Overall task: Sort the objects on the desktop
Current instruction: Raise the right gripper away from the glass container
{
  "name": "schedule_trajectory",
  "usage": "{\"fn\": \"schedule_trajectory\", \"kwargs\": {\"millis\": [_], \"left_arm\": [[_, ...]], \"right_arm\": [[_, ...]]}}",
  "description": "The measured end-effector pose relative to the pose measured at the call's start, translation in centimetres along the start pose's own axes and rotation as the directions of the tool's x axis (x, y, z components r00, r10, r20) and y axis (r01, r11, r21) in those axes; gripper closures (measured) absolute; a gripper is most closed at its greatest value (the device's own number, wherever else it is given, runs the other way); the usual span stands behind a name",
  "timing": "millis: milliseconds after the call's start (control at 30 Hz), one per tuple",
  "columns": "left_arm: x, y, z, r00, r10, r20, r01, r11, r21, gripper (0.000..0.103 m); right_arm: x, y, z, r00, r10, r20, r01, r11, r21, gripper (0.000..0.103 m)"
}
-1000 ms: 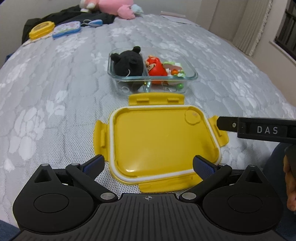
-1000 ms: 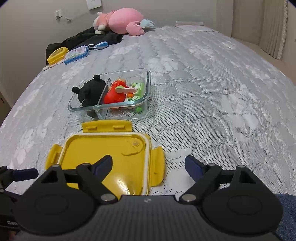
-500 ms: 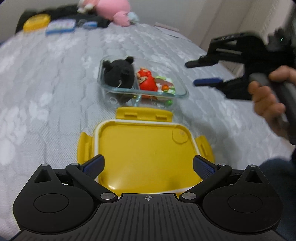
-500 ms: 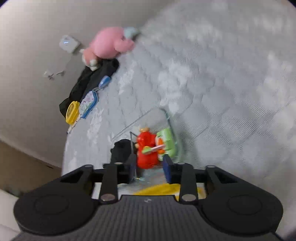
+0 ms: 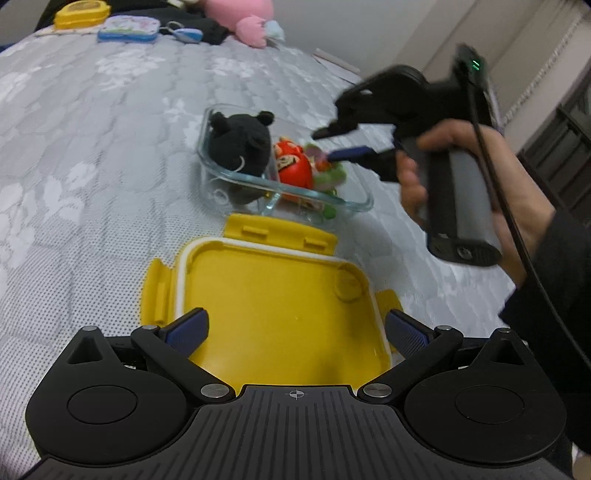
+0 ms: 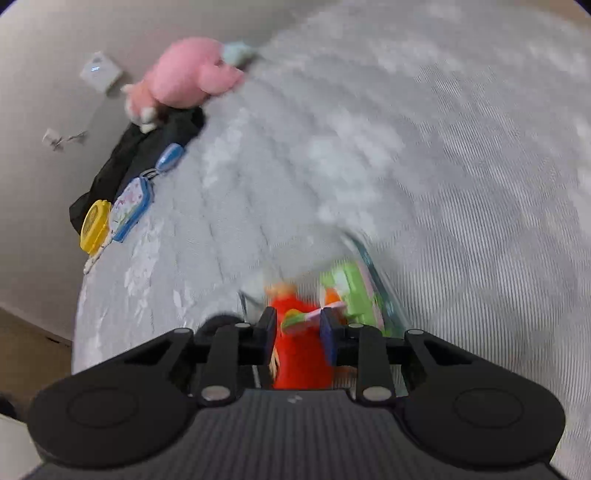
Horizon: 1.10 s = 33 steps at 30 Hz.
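A glass container on the grey bedspread holds a black plush, a red toy and small green pieces. A yellow lid lies in front of it. My left gripper is open, its fingers hovering over the lid's near edge. My right gripper reaches down over the container; in the right wrist view its jaws are narrowed around the red toy, with the green pieces just to the right. That view is blurred, so contact is unclear.
At the far end of the bed lie a pink plush, dark clothing, a yellow case, a pale blue case and a small blue item. A curtain and dark furniture stand to the right.
My right gripper swung from beside the lid up and over the container, narrowed its jaws, and came down around the red toy. My left gripper stayed open over the lid.
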<state>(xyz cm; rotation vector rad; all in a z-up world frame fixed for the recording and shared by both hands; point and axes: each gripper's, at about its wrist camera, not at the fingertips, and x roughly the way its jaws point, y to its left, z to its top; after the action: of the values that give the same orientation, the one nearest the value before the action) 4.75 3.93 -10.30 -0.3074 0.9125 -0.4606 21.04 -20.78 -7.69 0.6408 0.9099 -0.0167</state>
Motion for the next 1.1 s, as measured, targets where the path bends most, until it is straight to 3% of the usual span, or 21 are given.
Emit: {"fn": "schedule_trajectory", "kwargs": {"millis": [133,233,400,567,700,800,900,967,1033,1100], "left_arm": [[0.2,0.6,0.0,1.0,-0.006,-0.005,0.006,1.0,-0.026,0.0],[0.3,1.6,0.2,1.0,-0.012,-0.005,0.011,0.996,-0.091,0.0],[0.4,2.4,0.3,1.0,0.025,-0.004,-0.025,0.989,-0.146,0.0],[0.2,0.6,-0.1,0.992,0.129,-0.016,-0.13,0.991,-0.034,0.0],[0.1,-1.6,-0.4,0.983,0.183,-0.027,-0.18,0.98,0.084,0.0],[-0.2,-3.5,-0.8,0.959,0.281,-0.041,-0.269,0.944,0.189,0.0],[-0.7,-4.7,-1.3,0.925,0.359,-0.123,-0.321,0.913,0.253,0.0],[-0.8,-5.1,-1.5,0.892,0.401,-0.21,-0.341,0.9,0.272,0.0],[-0.9,-5.0,-1.8,0.856,0.395,-0.332,-0.319,0.911,0.261,0.0],[-1.4,-4.9,-1.9,0.832,0.368,-0.415,-0.295,0.927,0.23,0.0]], "right_arm": [[0.0,-0.1,0.1,0.999,0.015,-0.031,-0.016,1.0,-0.024,0.072],[-1.7,-1.2,-1.2,0.998,-0.025,-0.053,0.019,0.993,-0.115,0.058],[-4.6,-3.1,-3.4,0.992,-0.096,-0.08,0.071,0.961,-0.267,0.056],[-7.5,-5.0,-5.5,0.981,-0.169,-0.096,0.115,0.904,-0.413,0.038],[-9.9,-6.5,-7.2,0.968,-0.229,-0.101,0.144,0.84,-0.523,0.035],[-9.3,-5.3,-7.9,0.957,-0.276,-0.094,0.17,0.791,-0.588,0.036],[-9.0,-5.4,-7.9,0.962,-0.238,-0.136,0.131,0.834,-0.536,0.035],[-9.0,-5.5,-7.5,0.965,-0.22,-0.14,0.125,0.862,-0.492,0.028],[-9.2,-5.3,-7.1,0.966,-0.236,-0.105,0.156,0.859,-0.488,0.016],[-9.1,-5.0,-6.9,0.961,-0.244,-0.129,0.152,0.858,-0.491,0.014]]}}
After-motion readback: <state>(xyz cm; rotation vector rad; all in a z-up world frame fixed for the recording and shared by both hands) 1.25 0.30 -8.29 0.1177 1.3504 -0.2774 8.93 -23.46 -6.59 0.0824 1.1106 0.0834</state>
